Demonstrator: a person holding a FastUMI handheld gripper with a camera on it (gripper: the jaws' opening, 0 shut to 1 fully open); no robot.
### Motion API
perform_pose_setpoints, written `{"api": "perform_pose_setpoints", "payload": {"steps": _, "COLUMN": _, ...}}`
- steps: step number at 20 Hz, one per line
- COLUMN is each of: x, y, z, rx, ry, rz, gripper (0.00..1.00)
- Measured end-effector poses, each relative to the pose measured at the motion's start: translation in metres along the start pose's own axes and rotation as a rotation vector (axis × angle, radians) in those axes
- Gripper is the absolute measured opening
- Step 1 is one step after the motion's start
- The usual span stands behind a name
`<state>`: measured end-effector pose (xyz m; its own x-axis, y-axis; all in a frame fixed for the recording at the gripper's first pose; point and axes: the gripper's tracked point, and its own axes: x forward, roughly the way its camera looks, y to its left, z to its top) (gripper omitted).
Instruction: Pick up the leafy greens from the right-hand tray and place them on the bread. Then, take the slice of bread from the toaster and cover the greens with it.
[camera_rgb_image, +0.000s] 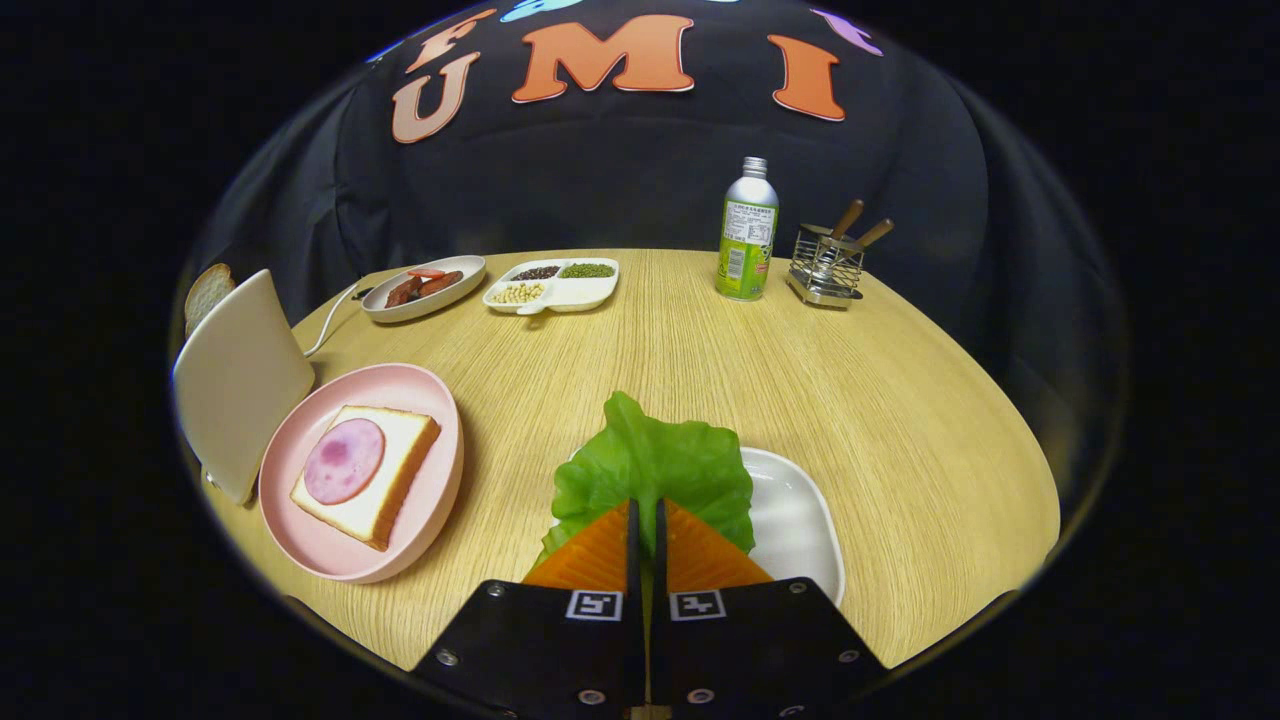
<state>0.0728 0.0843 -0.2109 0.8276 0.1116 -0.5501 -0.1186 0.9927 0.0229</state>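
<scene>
Nearest to us, we see the gripper (646, 512) with its two fingers drawn almost together, only a thin slit between them, and the near edge of the lettuce leaf (655, 465) pinched in that slit, so we read the claw as closed narrowly on the leaf. The leaf spreads forward beyond the fingertips and covers the left part of the white tray (800, 520), which lies on the wooden table (850, 400) just to the right of the fingers; whether the leaf is lifted off the tray or resting on it we cannot tell. To the left of the fingers, we note the pink plate (440, 480) bearing the bread slice (385, 480), on which lies a round slice of ham (344, 460). Just left of the plate stands the toaster (240, 380), with a second bread slice (206, 293) protruding from its top. Farther across the table, we find a small oval dish of sausages (423, 287) and, beside it on the right, a divided dish of beans and seeds (552, 284). Farther right stand a drinks bottle (747, 232) and, next to it, a wire utensil holder (826, 266) containing wooden-handled tools.
</scene>
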Motion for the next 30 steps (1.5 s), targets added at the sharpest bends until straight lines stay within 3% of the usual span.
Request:
{"api": "perform_pose_setpoints", "payload": {"steps": 14, "x": -0.048, "y": 0.041, "z": 0.066, "rx": -0.055, "ry": -0.153, "rz": 0.058, "gripper": 0.01}}
{"api": "perform_pose_setpoints", "payload": {"steps": 30, "x": -0.068, "y": 0.172, "z": 0.077, "rx": -0.136, "ry": -0.155, "rz": 0.258, "gripper": 0.01}}
